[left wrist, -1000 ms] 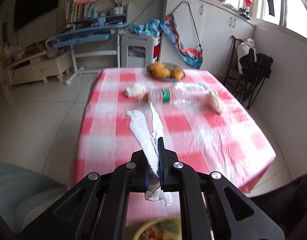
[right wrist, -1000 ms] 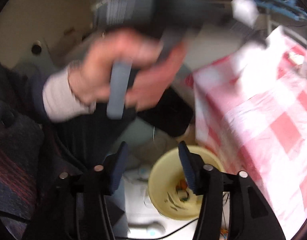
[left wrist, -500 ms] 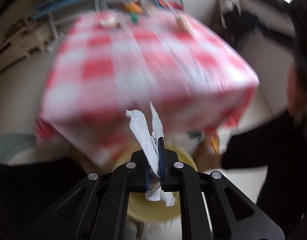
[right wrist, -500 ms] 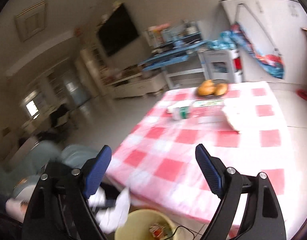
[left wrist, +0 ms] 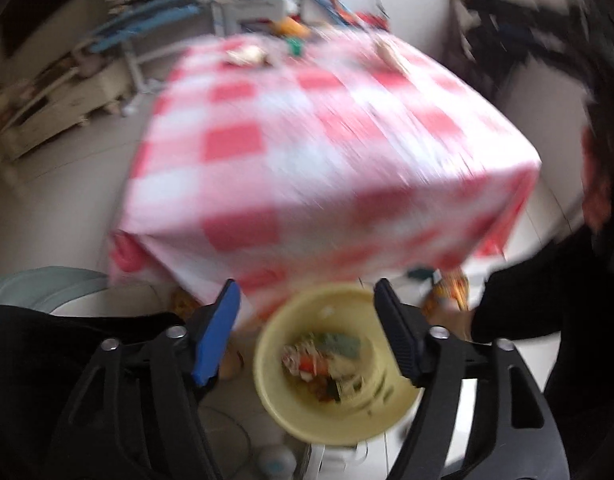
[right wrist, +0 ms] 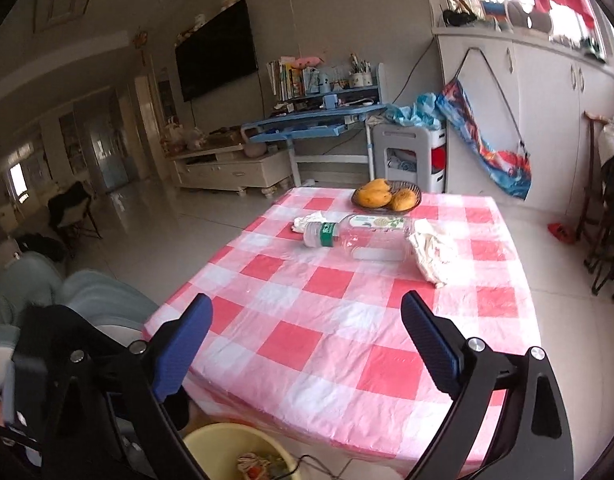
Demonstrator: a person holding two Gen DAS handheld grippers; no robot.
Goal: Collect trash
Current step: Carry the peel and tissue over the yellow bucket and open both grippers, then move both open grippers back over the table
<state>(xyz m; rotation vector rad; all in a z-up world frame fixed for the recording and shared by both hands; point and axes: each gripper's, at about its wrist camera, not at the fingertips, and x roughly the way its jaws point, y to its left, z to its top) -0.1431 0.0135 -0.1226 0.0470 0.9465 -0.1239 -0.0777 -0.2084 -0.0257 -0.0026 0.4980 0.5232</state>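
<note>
Left gripper (left wrist: 307, 334) has just sprung open, empty, over the yellow bin (left wrist: 331, 420) by the table's near edge. Right gripper (right wrist: 307, 344) gapes empty too, aimed at the far bottle (right wrist: 359, 236) and crumpled tissue (right wrist: 433, 254): next, a reach.

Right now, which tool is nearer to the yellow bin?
Left. The left tool hangs open directly above the yellow bin; the right tool points over the table, bin at its lower edge.

On my bench (right wrist: 339, 320), the bottle (right wrist: 359, 236) lies at twelve o'clock, fruit bowl (right wrist: 387, 196) behind it, crumpled wrapper (right wrist: 433, 254) at one; the bin (right wrist: 235, 452) sits on the floor at six.
</note>
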